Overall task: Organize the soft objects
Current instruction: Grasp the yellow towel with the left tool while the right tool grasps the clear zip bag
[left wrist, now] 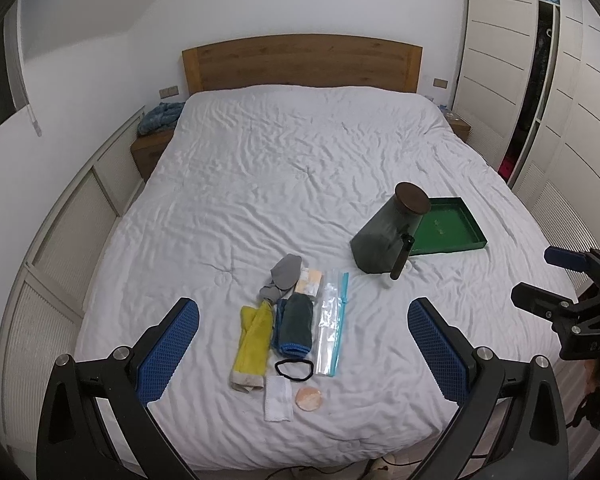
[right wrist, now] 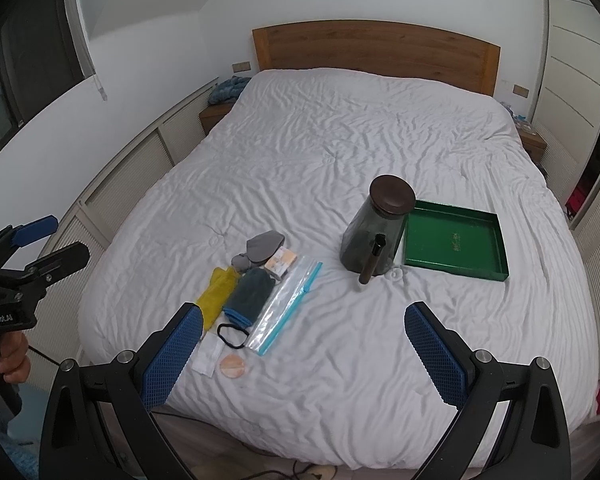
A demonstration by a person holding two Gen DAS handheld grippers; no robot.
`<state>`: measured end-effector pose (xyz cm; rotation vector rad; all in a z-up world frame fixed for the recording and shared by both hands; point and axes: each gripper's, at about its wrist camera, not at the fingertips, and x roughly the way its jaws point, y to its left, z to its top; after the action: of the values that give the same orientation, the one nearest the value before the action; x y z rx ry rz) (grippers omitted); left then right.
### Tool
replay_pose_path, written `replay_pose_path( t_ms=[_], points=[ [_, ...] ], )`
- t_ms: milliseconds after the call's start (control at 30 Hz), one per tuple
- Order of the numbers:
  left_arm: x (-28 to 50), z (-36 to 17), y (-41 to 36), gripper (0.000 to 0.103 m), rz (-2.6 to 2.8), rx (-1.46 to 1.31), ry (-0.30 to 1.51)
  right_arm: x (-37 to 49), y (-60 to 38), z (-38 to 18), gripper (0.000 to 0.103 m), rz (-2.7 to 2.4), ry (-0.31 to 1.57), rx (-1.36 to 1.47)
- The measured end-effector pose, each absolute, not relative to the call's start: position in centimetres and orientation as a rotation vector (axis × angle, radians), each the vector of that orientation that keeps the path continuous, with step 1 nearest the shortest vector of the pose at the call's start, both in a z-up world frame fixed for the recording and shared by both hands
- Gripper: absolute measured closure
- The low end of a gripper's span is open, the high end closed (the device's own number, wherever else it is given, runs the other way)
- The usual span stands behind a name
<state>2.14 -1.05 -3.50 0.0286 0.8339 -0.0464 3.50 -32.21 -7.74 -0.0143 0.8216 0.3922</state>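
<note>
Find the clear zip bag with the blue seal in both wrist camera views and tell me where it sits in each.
Left wrist view: the zip bag lies low centre on the bed, just right of the dark folded cloth.
Right wrist view: the zip bag lies left of centre, slanting up to the right.
Shared landmark: the black hair tie by the bag's near end.
</note>
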Motion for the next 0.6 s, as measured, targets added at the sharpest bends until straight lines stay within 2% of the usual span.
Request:
replay_pose_path(
  t_ms=[267, 433, 600],
  points=[
    [4.1, -7.1, 3.1, 0.001, 0.042, -0.081, 0.901, 6.6, -30.9, -10.4, 0.000, 0.437, 0.840, -0.043],
    [5.9, -12.0, 6.2, 0.001, 0.124, -0.114, 0.961, 10.1, -28.6, -13.5, 0.000, 0.477, 0.873, -0.043],
    [9.6, -18.6, 8.4, 0.001, 0.104, -0.120, 1.042, 14.4, -25.1, -19.2, 0.000, 0.437, 0.935, -0.020]
  ],
)
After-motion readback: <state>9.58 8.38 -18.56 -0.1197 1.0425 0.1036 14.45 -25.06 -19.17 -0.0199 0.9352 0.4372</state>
